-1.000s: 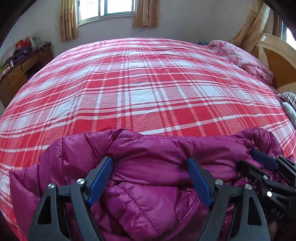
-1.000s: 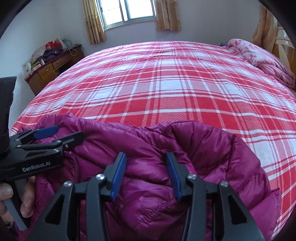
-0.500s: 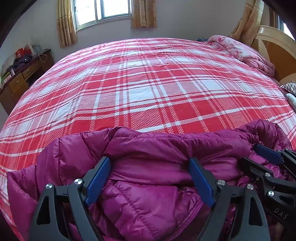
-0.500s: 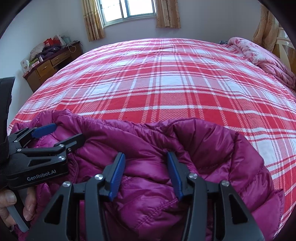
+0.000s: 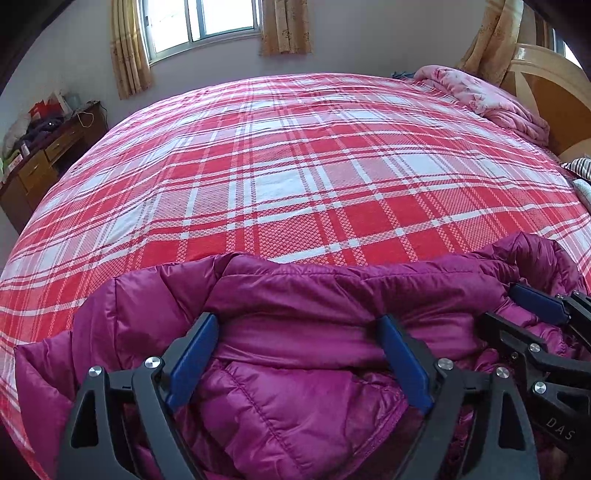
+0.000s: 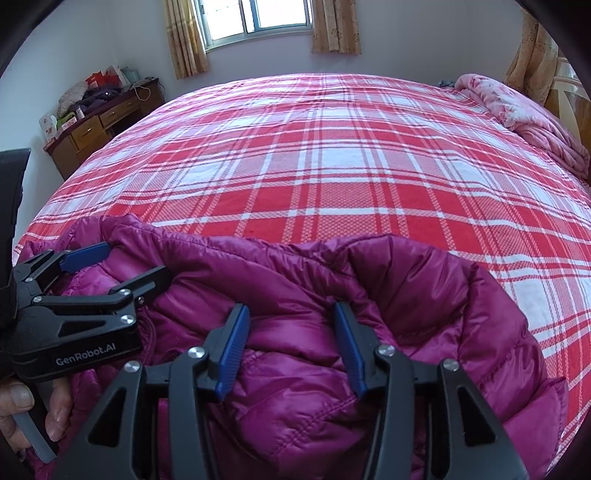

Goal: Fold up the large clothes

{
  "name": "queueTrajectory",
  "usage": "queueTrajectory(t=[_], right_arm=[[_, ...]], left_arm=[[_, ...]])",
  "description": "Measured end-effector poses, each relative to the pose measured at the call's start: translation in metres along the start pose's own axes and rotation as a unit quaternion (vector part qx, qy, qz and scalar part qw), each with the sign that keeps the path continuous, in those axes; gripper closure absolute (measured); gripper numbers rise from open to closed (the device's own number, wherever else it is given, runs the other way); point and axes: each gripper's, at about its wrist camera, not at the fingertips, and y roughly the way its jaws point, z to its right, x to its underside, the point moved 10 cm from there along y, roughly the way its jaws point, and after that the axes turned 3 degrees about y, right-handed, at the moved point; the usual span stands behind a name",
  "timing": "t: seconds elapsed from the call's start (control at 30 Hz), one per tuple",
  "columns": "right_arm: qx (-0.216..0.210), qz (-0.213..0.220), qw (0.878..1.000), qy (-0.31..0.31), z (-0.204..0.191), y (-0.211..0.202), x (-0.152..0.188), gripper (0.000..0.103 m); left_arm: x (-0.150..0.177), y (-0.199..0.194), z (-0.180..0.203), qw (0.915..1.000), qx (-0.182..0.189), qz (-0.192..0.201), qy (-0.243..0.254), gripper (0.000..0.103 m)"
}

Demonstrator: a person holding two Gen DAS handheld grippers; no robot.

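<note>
Left wrist view shows the puffy magenta quilted down jacket at lower frame on the red plaid bed; left hand-held gripper has just been opening, released around a fold, while right hand-held gripper straddles another, grip unclear. Light, soft, slippery; its seamed edge probably holds best.

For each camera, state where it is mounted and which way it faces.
Left wrist: on the left gripper, facing down its blue pads across the purple jacket and the plaid bed toward the window; the right gripper pokes in at right.
Right wrist: on the right gripper, facing the same way; the left gripper and the hand holding it show at left.
Shared: jacket, bed, window, desk, pink quilt, each other's gripper.
</note>
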Motion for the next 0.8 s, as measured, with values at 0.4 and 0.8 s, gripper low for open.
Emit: queueTrajectory(t=[0.4,0.8], right_arm=[[0.012,-0.004,1.0,-0.01,-0.0019,0.0026,-0.0003,0.05],[0.031,-0.008,0.999,-0.022,-0.003,0.0045,-0.0005,0.049]], left_arm=[[-0.001,0.0022,0.0001,1.0,-0.004,-0.002,0.005,0.012],[-0.0015,0.0028,0.0015,0.9998,-0.017,-0.004,0.014,0.011]])
